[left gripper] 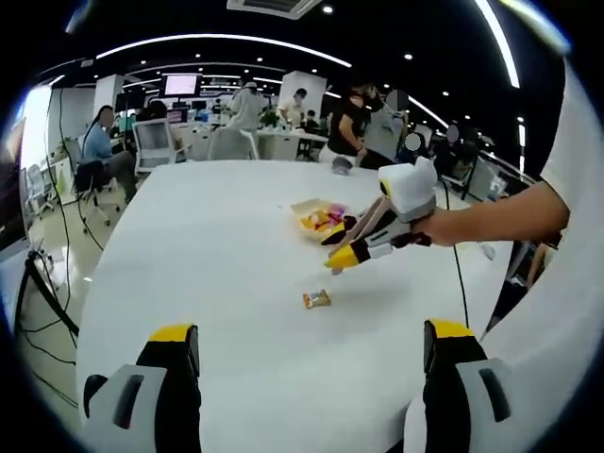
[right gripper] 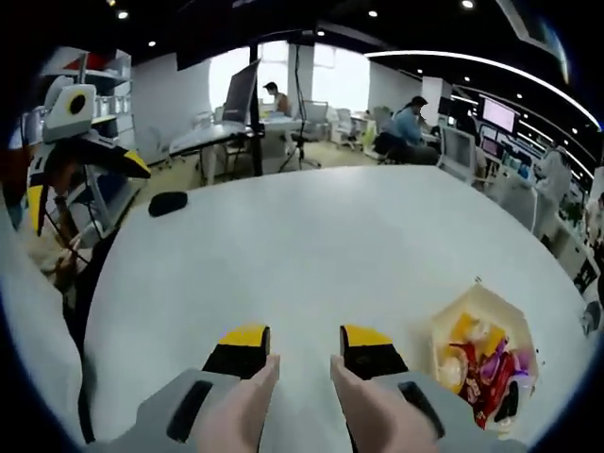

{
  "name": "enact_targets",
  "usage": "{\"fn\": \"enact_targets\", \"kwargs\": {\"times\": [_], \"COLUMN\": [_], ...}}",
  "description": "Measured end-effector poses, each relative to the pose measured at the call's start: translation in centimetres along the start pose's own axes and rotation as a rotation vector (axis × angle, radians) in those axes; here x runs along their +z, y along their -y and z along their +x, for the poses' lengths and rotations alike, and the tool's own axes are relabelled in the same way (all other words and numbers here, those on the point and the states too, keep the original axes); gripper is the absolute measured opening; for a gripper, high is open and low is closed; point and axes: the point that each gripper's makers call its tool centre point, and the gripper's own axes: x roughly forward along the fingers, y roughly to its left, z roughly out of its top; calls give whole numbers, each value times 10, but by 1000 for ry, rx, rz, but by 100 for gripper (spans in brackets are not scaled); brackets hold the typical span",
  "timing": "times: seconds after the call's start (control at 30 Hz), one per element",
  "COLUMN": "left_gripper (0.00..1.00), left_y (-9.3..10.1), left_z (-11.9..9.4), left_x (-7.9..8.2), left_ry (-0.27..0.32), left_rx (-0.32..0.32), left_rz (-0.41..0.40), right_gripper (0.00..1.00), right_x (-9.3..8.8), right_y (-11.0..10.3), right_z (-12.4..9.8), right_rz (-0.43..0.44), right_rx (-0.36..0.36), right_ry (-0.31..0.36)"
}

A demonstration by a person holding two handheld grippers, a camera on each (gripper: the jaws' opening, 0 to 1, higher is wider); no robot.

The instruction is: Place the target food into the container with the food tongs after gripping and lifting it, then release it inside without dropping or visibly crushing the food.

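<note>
Snack on table, beyond left gripper's spread jaws

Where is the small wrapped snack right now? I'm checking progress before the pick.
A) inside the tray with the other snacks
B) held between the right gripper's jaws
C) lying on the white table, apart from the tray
C: in the left gripper view the snack lies alone on the table, nearer the camera than the tray, untouched by the right gripper.

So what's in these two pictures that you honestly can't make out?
- Small wrapped snack, left gripper view: too small to name.
- Container, right gripper view: wrappers piled up, the lower ones hidden.
- Dark object on the table, right gripper view: too small to identify.
- Right gripper, left gripper view: its tips overlap, gap unclear.
</note>
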Motion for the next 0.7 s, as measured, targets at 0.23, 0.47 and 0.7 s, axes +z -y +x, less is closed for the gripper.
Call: {"fn": "enact_targets", "kwargs": {"times": [0.23, 0.47, 0.7], "left_gripper": [99, 99, 99], "left_y": [4, 5, 3], "left_z": [8, 16, 15], "left_x": [0, -9, -9], "left_ry": [-31, -74, -87], "left_rx": [-34, -51, -44], "left_rz": [17, -1, 1], "right_gripper": [29, 28, 25], "right_x": [-7, -9, -18], "right_y": [-34, -51, -50], "right_z": [13, 33, 40], "right_rz": [-99, -141, -121], "right_rx": [112, 196, 217], "right_ry": [-45, -21, -10]}}
